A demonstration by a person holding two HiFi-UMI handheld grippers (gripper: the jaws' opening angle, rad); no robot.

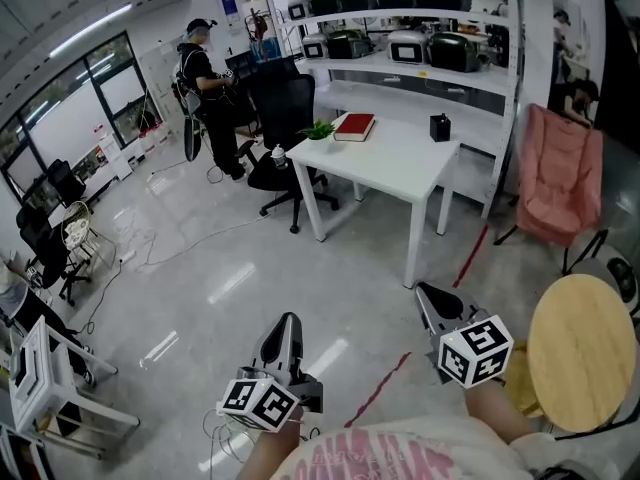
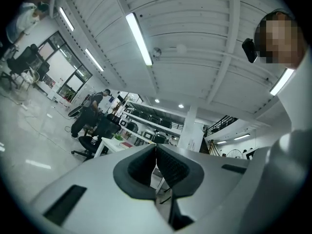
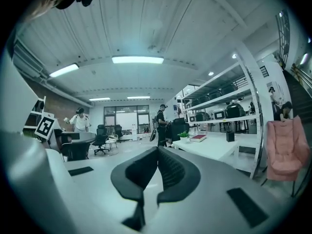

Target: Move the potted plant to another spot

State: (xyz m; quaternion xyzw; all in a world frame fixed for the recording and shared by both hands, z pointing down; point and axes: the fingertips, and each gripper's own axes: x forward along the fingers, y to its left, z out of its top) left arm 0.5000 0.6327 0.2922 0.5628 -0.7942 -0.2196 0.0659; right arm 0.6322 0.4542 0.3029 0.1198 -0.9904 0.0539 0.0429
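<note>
Though well apart from the plant on the table corner, clenched empty at left gripper and right gripper. Probably light, leaves fragile; best taken low, round its base.

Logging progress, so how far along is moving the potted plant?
Nothing done: the potted plant sits on the white table beside the red book. Nothing in hand: left gripper and right gripper are shut, empty, well short of the table. Left: approach, grasp, carry, set down.
</note>
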